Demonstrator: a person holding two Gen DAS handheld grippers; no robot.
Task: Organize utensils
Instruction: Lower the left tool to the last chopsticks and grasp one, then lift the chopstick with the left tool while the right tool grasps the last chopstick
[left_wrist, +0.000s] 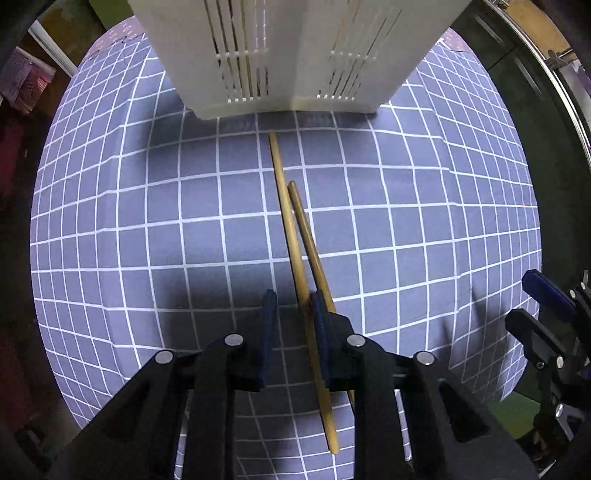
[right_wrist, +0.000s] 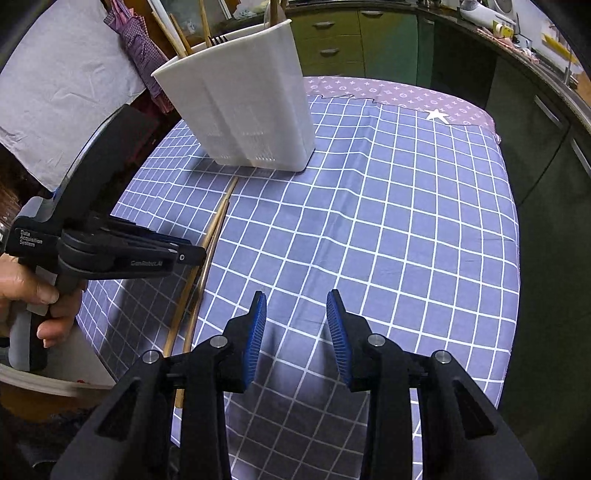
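Left wrist view: two long, thin wooden chopsticks (left_wrist: 295, 236) lie on the blue-grey cloth with a white grid (left_wrist: 147, 229), nearly parallel and crossing towards their near ends, their far tips pointing at the white slotted plastic utensil holder (left_wrist: 295, 55). The left gripper (left_wrist: 293, 301) points down over them with jaws narrowly apart; one stick runs through the gap and the other passes beside or under the right-hand finger. Whether the pads already press the wood cannot be told. Right wrist view: the same holder (right_wrist: 243, 110) stands upright on the cloth, wooden sticks and a dark fork standing in it. The right gripper (right_wrist: 295, 306) hovers over bare cloth with blue ribbed pads (right_wrist: 256, 332) partly open, nothing between them. A person's hand (right_wrist: 33, 295) holds the left gripper's handle.
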